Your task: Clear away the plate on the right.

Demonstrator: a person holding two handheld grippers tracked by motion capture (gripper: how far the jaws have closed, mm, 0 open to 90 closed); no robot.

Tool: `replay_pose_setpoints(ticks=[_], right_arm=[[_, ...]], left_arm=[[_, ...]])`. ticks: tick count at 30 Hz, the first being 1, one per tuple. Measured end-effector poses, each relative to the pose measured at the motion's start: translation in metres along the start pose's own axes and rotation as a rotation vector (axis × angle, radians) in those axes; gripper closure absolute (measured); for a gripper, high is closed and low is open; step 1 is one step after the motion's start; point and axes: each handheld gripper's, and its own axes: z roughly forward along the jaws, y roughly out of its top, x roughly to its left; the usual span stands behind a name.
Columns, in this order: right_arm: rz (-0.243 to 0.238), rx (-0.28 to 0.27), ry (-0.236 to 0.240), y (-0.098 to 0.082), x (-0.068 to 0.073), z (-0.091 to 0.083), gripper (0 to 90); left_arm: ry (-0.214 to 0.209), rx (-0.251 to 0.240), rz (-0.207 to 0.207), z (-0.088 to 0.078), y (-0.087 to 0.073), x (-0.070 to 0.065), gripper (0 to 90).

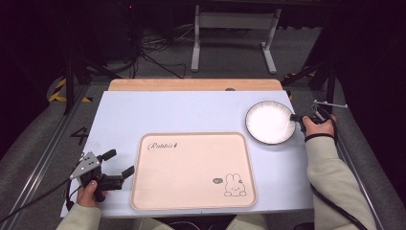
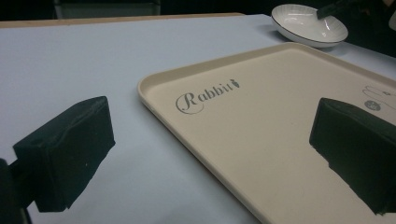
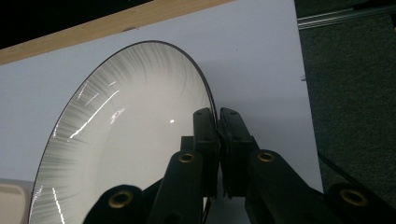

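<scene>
A white plate with a dark rim rests on the pale blue table at the right, beyond the tray's far right corner. My right gripper is shut on the plate's right rim, one jaw inside and one outside. A beige tray printed with "Rabbit" and a bunny lies at the front centre. My left gripper is open just left of the tray, with nothing between its jaws; the tray's near-left edge runs between them.
The pale blue table top has bare room behind and left of the tray. A wooden strip runs along the far edge. Beyond it are a white frame's legs and floor cables.
</scene>
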Motion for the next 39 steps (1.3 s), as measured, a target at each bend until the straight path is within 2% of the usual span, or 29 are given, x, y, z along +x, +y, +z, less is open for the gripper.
replay_pose_setpoints(ticks=[9,22,27,30,39], right_arm=[[-0.016,0.011,-0.006,0.005,0.005,-0.007,87.0],[-0.015,0.005,0.024,0.017,0.016,-0.023,87.0],[-0.048,0.003,0.029,0.021,0.025,-0.032,86.9],[-0.054,0.003,0.034,0.023,0.028,-0.035,87.0],[-0.059,0.021,0.086,0.029,0.047,-0.046,87.0]], left_arm=[[-0.001,0.0,0.005,0.0,0.0,0.0,0.4],[-0.001,0.0,0.005,0.0,0.0,0.0,0.4],[0.0,0.0,-0.001,0.0,0.0,0.0,0.4],[0.0,0.0,0.0,0.0,0.0,0.0,0.4],[0.001,-0.003,-0.002,0.0,0.0,0.0,0.4]])
